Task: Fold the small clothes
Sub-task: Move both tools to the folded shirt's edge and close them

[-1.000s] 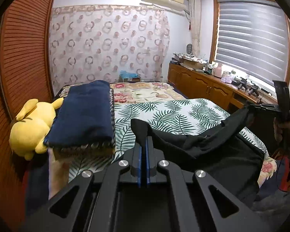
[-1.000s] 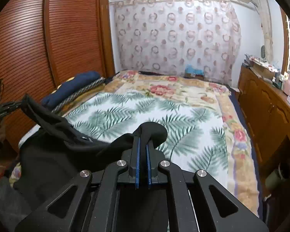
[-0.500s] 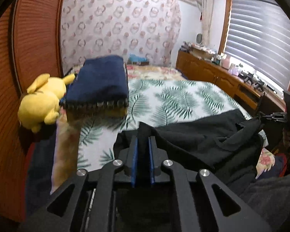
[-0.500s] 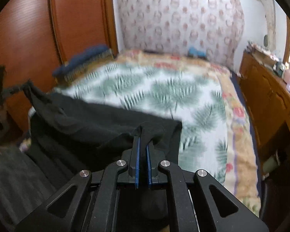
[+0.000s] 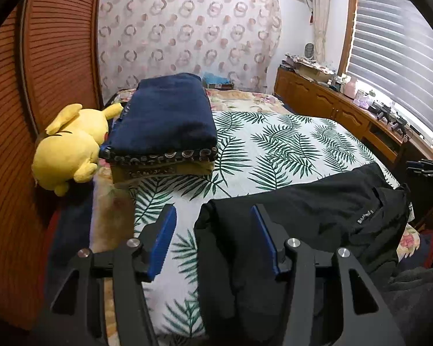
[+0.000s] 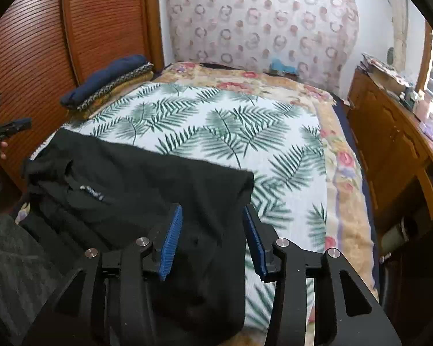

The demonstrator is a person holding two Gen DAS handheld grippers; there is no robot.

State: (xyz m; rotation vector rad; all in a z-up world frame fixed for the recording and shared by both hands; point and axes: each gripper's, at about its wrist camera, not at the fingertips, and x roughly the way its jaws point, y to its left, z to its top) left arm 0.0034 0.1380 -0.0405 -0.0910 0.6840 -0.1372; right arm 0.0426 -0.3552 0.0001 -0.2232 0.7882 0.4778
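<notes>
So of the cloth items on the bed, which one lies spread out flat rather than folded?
The black garment at the near edge, lying spread between the open grippers; the navy blanket is folded on a stack.

Left gripper (image 5: 213, 230) and right gripper (image 6: 213, 230): jaws just opened.

Left gripper (image 5: 213, 230) just opening its jaws over black garment (image 5: 317, 210) lying on leaf-print bedspread (image 5: 274, 150), yellow plush toy (image 5: 69, 147) resting beside folded navy blanket (image 5: 164, 118)

Daylight through window blinds (image 5: 401, 57); fisheye-bent dark edges, mostly sharp
</notes>
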